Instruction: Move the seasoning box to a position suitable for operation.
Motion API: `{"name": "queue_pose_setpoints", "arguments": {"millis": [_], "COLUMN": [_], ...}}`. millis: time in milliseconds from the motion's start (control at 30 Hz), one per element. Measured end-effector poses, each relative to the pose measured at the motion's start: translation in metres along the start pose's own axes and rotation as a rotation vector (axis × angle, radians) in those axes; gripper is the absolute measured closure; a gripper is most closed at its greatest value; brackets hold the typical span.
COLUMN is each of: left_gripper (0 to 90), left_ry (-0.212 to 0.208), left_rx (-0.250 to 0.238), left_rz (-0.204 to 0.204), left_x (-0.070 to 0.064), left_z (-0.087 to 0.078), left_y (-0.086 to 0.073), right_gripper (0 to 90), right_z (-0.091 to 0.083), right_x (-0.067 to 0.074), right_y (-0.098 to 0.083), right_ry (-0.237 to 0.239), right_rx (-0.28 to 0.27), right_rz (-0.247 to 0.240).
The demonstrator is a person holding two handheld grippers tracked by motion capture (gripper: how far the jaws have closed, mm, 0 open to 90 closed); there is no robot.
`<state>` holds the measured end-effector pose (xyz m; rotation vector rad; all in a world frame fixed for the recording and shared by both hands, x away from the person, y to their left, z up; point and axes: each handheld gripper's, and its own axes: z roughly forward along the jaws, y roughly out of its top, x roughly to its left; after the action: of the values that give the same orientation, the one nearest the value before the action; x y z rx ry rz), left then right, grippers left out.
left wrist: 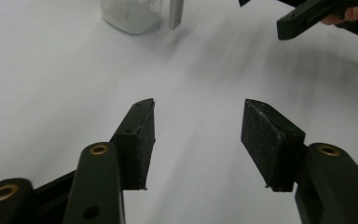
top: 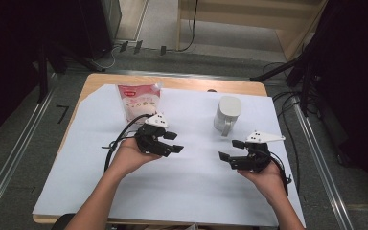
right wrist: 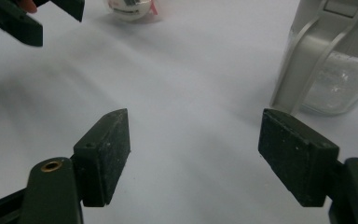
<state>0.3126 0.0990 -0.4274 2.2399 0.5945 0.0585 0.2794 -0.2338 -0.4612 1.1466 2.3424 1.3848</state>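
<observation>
Counter covered in white sheet (top: 182,191), seen from above. At far left, a pink pouch (top: 139,101) stands upright just beyond the left gripper (top: 170,142), whose jaws are spread and empty, pointing right. To the right, a lidded jug (top: 226,115) with a handle stands up and left of the right gripper (top: 231,149), jaws also spread, empty, facing left. Each hand is nearest its own item.

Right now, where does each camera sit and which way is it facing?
High view: above the person's side, looking forward and down at the table; both forearms, left hand-held gripper, right hand-held gripper.
Left gripper view: rides that gripper, facing the jar; open jaws.
Right gripper view: rides that gripper, toward the jar and bag; open jaws.
Shared: the jar.
</observation>
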Motion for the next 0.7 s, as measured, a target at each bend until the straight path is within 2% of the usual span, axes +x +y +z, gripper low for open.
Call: {"name": "queue_pose_setpoints", "arguments": {"millis": [100,167,200,233,367,400,500,600,633,667,700], "left_gripper": [35.5,34.9,34.9,34.9,38.9,39.1,39.8,39.8,41.8,42.0,41.6], "left_ry": [0.004,-0.022,-0.022,-0.046,-0.076,-0.072,-0.063,-0.043,-0.060,-0.068,-0.061], "left_rx": [0.043,0.030,0.030,0.027,0.009,0.021,0.005,0.015,0.035,0.033,0.030], "left_rz": [0.008,-0.011,-0.011,-0.026,-0.023,-0.008,0.000,-0.001,-0.003,-0.004,-0.001], "left_x": [-0.0013,-0.0003,-0.0003,0.0009,0.0007,0.0009,0.0011,0.0014,0.0031,0.0033,0.0028], "left_z": [0.0038,0.0026,0.0026,0.0013,0.0001,-0.0011,-0.0016,-0.0006,0.0008,0.0016,0.0020], "left_y": [0.0030,0.0027,0.0027,0.0027,0.0025,0.0028,0.0024,0.0023,0.0016,0.0012,0.0010], "right_gripper": [27.4,28.2,28.2,30.8,33.3,34.2,33.1,33.2,33.6,33.9,34.1], "right_z": [-0.0005,0.0000,0.0000,0.0008,0.0020,0.0025,0.0022,0.0024,0.0030,0.0030,0.0034], "right_x": [0.0010,0.0015,0.0015,0.0017,0.0002,-0.0016,-0.0050,-0.0054,-0.0046,-0.0043,-0.0041], "right_y": [-0.0002,-0.0001,-0.0001,0.0001,-0.0008,-0.0015,-0.0015,-0.0016,-0.0019,-0.0019,-0.0018], "right_ry": [-0.012,-0.006,-0.006,-0.010,-0.032,-0.026,-0.014,-0.014,-0.015,-0.014,-0.009], "right_rx": [-0.004,0.000,0.000,0.005,0.002,-0.003,-0.004,0.004,0.015,0.018,0.016], "right_rz": [-0.025,-0.022,-0.022,-0.022,-0.027,-0.026,-0.003,0.001,-0.002,-0.006,-0.010]}}
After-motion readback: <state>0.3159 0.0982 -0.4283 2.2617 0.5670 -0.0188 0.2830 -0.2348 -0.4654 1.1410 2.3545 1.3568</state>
